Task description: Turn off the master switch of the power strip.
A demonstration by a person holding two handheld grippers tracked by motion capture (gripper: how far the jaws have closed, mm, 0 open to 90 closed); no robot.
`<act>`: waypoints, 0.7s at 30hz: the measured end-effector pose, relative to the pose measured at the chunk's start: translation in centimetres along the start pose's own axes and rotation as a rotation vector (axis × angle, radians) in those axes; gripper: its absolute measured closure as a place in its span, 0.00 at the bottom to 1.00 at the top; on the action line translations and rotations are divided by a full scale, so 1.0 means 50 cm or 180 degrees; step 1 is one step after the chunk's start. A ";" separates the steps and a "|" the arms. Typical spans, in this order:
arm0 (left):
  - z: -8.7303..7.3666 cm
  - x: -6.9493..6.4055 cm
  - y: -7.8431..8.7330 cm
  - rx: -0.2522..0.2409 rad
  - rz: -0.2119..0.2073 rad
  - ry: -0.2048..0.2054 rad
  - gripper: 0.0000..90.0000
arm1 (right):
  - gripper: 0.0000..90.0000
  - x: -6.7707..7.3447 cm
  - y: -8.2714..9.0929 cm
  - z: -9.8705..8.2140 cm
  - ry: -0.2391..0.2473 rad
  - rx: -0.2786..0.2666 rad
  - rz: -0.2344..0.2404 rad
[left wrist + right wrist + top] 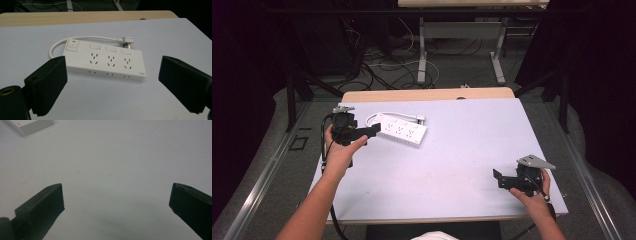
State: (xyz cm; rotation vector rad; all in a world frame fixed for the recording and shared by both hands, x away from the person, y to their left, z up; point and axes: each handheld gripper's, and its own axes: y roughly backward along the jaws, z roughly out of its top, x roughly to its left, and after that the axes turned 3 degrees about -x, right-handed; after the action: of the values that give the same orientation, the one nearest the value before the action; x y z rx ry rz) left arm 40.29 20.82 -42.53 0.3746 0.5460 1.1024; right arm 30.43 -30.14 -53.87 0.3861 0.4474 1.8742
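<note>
A white power strip (401, 129) lies flat on the white tabletop (462, 150) at the back left, its short cord looped behind it and the plug (126, 40) resting beside it. It has a switch with a red mark (72, 45) and three socket groups. My left gripper (373, 131) is held just left of the strip, open, its jaws wide apart with the strip (105, 62) ahead of them and nothing between them. Near the front right edge my right gripper (498, 178) hangs open over bare table; one corner of the strip (30, 126) shows far off.
A wooden strip of table (427, 94) runs behind the white surface. Beyond it are metal table legs (422, 50) and cables (382, 67) on a dark floor. A metal rail (267, 170) runs along the left side.
</note>
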 end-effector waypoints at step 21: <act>0.048 0.009 -0.053 0.0096 0.0111 -0.0097 0.21 | 0.00 -0.001 -0.005 -0.003 0.0018 0.0029 -0.0005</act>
State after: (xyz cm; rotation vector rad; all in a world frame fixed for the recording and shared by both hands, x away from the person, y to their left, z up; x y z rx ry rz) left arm 43.82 20.09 -42.12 0.4280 0.5314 1.1212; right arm 30.59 -30.12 -54.13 0.3865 0.4599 1.8726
